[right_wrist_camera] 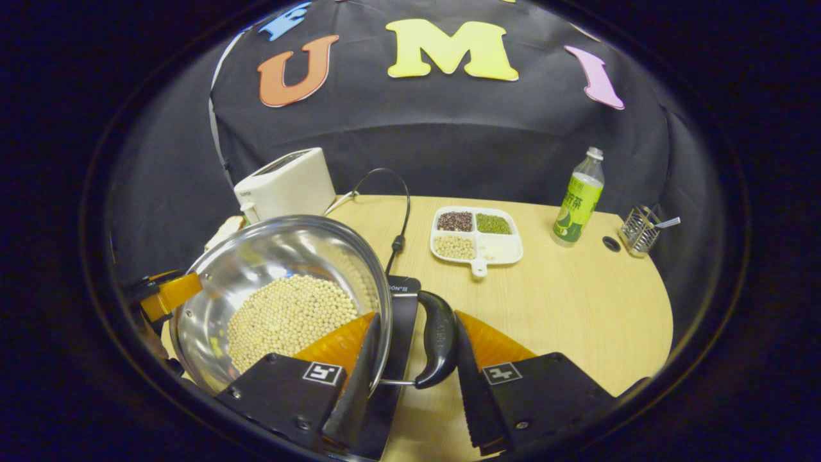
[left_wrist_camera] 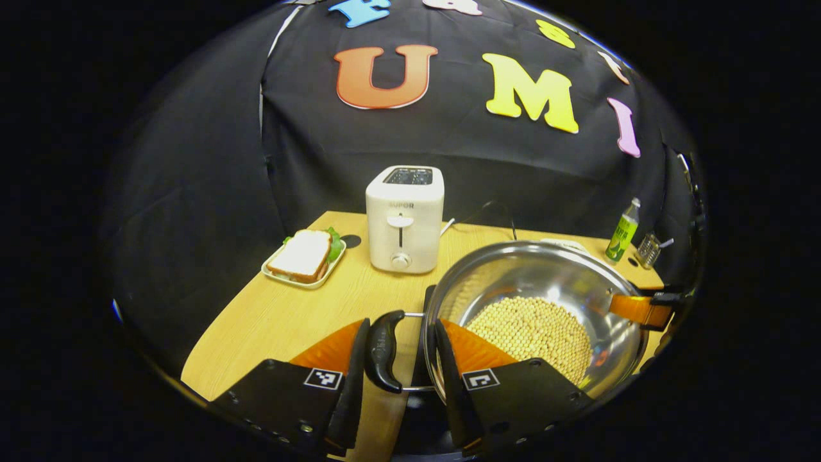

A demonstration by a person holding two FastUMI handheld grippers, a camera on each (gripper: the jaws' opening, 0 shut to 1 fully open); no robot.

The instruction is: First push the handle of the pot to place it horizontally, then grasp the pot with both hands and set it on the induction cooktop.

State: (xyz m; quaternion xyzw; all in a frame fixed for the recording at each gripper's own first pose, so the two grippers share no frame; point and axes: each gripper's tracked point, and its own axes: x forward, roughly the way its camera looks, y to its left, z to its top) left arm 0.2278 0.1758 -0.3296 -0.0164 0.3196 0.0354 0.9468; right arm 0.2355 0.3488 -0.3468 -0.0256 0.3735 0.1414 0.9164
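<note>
A black cloth wall [right_wrist_camera: 449, 135] hangs in folds behind a light wooden table [right_wrist_camera: 577, 308] with a rounded edge, meeting it along the far side at 12 o'clock. Light glares softly on the tabletop; 1 round cable hole [right_wrist_camera: 611, 244] sits at 2 o'clock.

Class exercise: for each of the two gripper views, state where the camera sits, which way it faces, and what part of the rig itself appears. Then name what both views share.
Left gripper view: rides the left gripper at the pot's handle, facing the toaster and the sandwich plate; its own two fingers show.
Right gripper view: rides the right gripper at the opposite handle, facing the divided dish and the bottle; its own fingers show.
Shared: pot of beans, toaster, bottle, wooden table.
</note>
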